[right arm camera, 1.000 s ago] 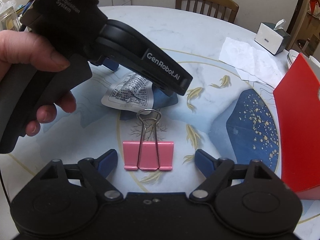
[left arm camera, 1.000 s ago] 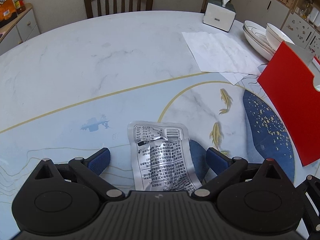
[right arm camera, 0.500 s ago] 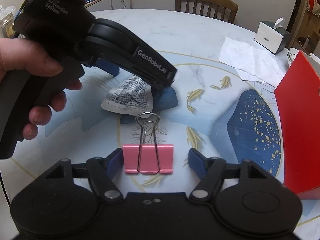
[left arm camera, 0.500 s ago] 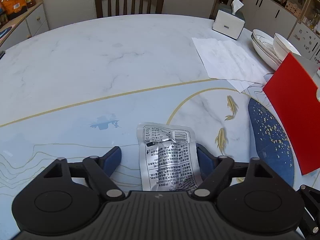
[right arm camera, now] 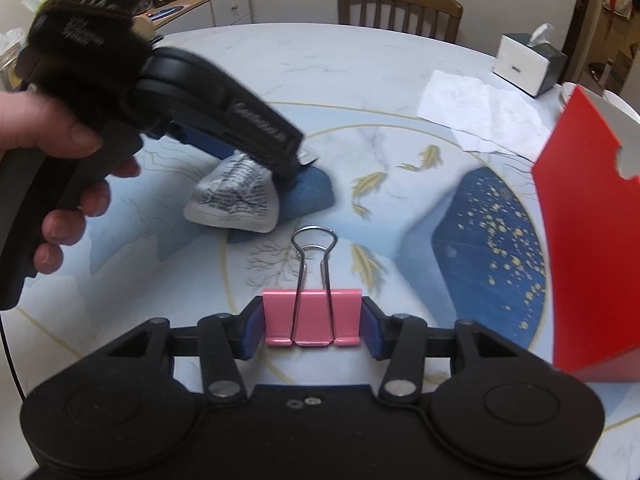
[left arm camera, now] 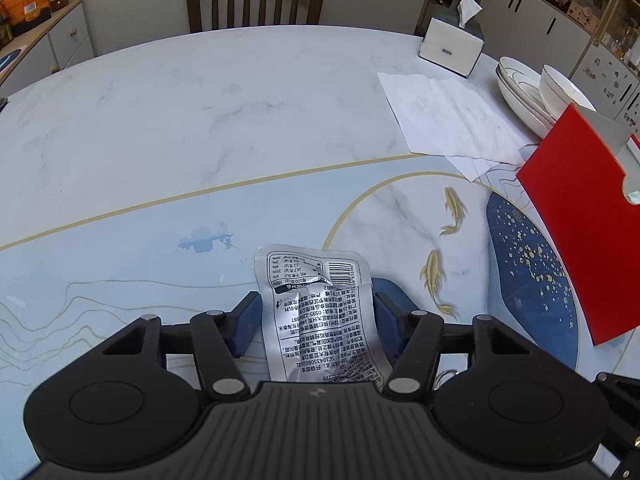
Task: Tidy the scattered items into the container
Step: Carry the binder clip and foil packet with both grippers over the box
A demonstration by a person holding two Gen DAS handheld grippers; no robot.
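Evenly, softly lit indoors, fairly bright. Pale sheen across the table point(left arm camera: 200, 120); silver glare on the crinkled packet point(left arm camera: 316, 312). Faint shadows only beside that packet. Strong fisheye bending toward the frame edges, table rim curved. Left view sharp; right view motion-blurred on the hand point(right arm camera: 60, 152) and left tongs point(right arm camera: 240, 132) above the packet.

Left gripper point(right arm camera: 298, 160) body motion-blurred in right wrist view, logo unreadable; it covers top of silver packet point(right arm camera: 234, 196). Near end of packet hidden under gripper housing in left wrist view. Red container point(left arm camera: 588, 232) cut off by right edge in both views, inside not visible. Hand point(right arm camera: 60, 152) cropped at left edge. Plates point(left arm camera: 520, 96) partly behind container. Packet print too small to read.
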